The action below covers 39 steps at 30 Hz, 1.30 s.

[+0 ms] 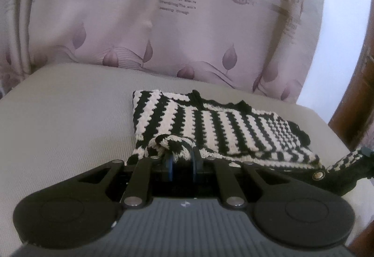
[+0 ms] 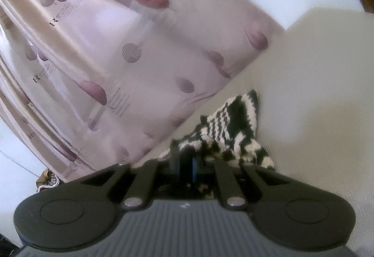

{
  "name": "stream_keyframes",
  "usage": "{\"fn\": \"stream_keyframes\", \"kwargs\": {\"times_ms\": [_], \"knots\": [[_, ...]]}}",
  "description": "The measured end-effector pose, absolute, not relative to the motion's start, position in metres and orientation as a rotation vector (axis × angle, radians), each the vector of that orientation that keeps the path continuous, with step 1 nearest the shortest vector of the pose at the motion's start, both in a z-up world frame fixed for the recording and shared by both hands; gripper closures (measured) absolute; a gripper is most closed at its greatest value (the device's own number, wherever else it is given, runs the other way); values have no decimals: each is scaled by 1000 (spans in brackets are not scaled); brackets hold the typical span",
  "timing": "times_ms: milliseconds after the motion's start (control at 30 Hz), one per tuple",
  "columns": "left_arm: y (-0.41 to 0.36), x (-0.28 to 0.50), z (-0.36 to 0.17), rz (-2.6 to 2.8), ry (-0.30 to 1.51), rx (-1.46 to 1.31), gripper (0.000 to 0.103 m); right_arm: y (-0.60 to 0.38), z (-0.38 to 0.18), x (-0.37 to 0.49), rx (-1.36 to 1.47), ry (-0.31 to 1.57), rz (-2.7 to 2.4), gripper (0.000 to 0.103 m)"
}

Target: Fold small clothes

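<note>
At the left of the left wrist view lies bare grey-beige cushion [image 1: 58, 116], a ribbed upholstered seat that fills the frame's left and middle band. Behind it, across the whole upper half, hangs a pale pink curtain [image 1: 116, 23] printed with mauve leaves, round "love" badges and lines of small text under a large letter R. Moving right, a black-and-white striped knitted garment [image 1: 210, 130] lies on the cushion at centre frame, partly folded, with a black scalloped trim along its far edge. Its near corner is rolled up and caught in the left gripper [image 1: 182, 158], whose fingers [image 1: 195, 156] are closed on that fold of knit at lower centre. Further right, a striped strap with a metal snap button [image 1: 318, 174] runs off toward the right edge, where a dark wooden frame [image 1: 350, 116] stands against a bright white wall.

In the right wrist view, which is tilted and blurred, the same curtain [image 2: 105, 58] sweeps across the left and upper middle. Right of it the garment [image 2: 229, 126] rises in a bunched peak at centre, lifted off the cushion [image 2: 315, 93], which fills the right side. The right gripper [image 2: 187, 161] sits at lower centre with its fingers [image 2: 174, 156] pinched together on the knit's edge.
</note>
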<state>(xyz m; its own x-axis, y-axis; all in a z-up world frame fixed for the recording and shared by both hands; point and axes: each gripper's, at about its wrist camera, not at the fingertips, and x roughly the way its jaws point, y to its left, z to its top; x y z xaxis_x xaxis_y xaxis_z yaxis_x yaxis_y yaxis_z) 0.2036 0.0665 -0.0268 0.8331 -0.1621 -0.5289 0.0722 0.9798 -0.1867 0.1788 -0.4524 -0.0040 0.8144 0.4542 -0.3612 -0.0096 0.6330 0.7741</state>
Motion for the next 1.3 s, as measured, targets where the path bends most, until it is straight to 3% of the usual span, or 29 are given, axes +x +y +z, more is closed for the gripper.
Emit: {"fn": "stream_keyframes", "kwargs": {"times_ms": [467,1033,1300], "knots": [[61,270,-20,-44,563,-195,88,-454,-15,253,833,581,244,94],[66,349,-54,76,635,-247,87,-452,-68,334,919,654,175,93],[68,370,-68,115,636,-244,80,-455,-99,353,1057,656,113,91]]}}
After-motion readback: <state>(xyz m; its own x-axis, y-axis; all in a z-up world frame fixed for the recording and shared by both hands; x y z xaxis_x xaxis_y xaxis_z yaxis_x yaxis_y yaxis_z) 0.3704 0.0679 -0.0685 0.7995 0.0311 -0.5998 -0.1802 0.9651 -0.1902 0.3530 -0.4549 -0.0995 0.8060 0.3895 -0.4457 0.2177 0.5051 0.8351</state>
